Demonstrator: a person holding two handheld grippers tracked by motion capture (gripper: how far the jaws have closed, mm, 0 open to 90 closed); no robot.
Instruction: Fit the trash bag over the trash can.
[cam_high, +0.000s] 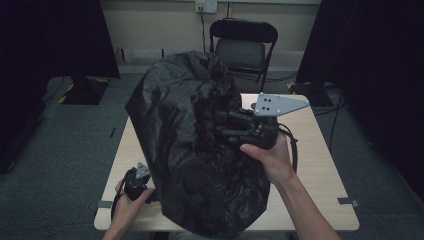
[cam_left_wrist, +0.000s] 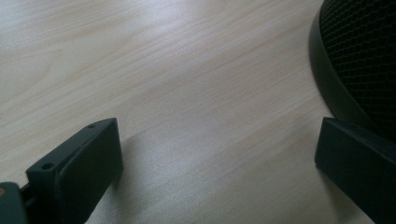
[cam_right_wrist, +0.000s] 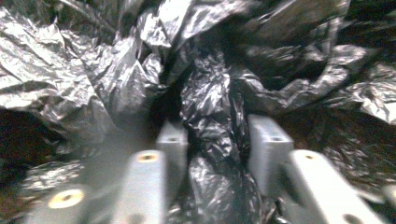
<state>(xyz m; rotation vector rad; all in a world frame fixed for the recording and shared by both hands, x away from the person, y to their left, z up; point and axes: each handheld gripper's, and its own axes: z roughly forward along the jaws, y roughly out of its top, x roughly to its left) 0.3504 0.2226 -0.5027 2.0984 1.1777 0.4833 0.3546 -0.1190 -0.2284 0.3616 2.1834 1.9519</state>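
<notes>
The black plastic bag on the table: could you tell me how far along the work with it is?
Done: the black bag already drapes over a mesh bin. In hand: the right gripper pinches a fold of the bag, while the left gripper sits open, low by the bin's base on the table. Left: likely settling the bag and letting go.

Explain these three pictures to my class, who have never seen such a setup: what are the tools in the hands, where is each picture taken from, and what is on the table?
A person sits at a wooden table holding a hand tool with two jaws in each hand. The high view looks down from above. The other two come from small cameras riding on the tools.

A big black plastic bag stands on the table. The right gripper pinches a fold of the bag between its jaws. The left gripper is low over the table at its near left corner, jaws wide apart and holding nothing. Beside it is a round black mesh thing, perhaps a bin under the bag.
</notes>
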